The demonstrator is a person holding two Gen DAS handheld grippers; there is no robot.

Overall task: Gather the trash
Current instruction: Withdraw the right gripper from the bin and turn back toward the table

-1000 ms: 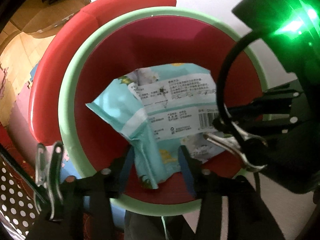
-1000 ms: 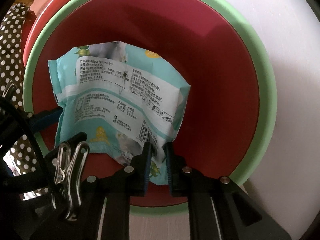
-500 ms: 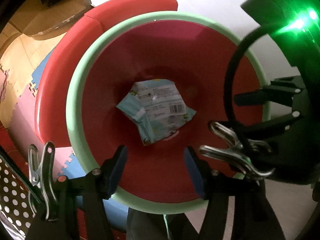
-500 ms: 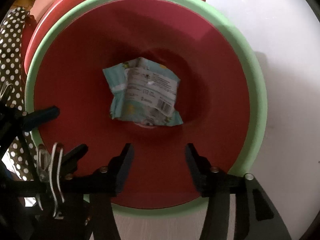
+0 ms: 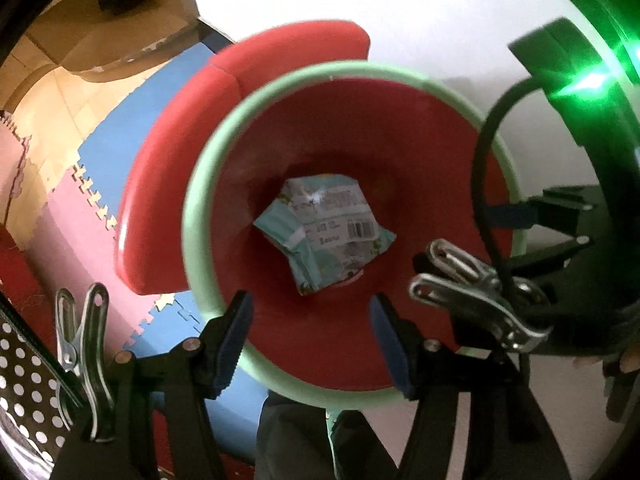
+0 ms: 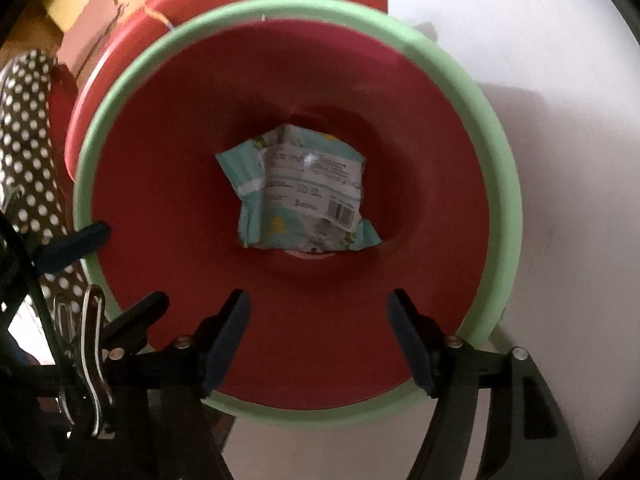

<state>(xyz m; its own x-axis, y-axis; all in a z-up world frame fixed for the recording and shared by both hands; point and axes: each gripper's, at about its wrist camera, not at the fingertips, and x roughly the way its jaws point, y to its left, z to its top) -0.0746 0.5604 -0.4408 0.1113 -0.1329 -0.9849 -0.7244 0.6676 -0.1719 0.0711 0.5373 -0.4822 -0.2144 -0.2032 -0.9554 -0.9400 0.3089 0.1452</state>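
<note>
**Wrapper lay in the bin, both claws empty above it**

The crumpled pale-blue plastic wrapper with a white printed label and barcode (image 5: 326, 232) lay at the bottom of the deep red plastic bin with a mint-green rim (image 5: 192, 216), near the middle of its floor and clear of the walls. Nothing else showed inside.

The left gripper (image 5: 310, 342) hung over the bin's near edge, pointing down, its blue-padded fingers (image 5: 236, 334) spread with only air between them. The right gripper (image 6: 320, 340) also pointed into the bin; its jaws were opening, and no part of the wrapper sat between them.

By the look of it, the drop was done and the step in hand was to clear out. Doing that well would mean lifting both tools straight up before swinging aside, so that neither finger caught the green rim and tipped the bin. The right tool's black cable (image 5: 482, 184) looped across the bin's mouth in the left view, so the two hands would do best to part without crossing. Jaws could stay wide for the next piece.
</note>
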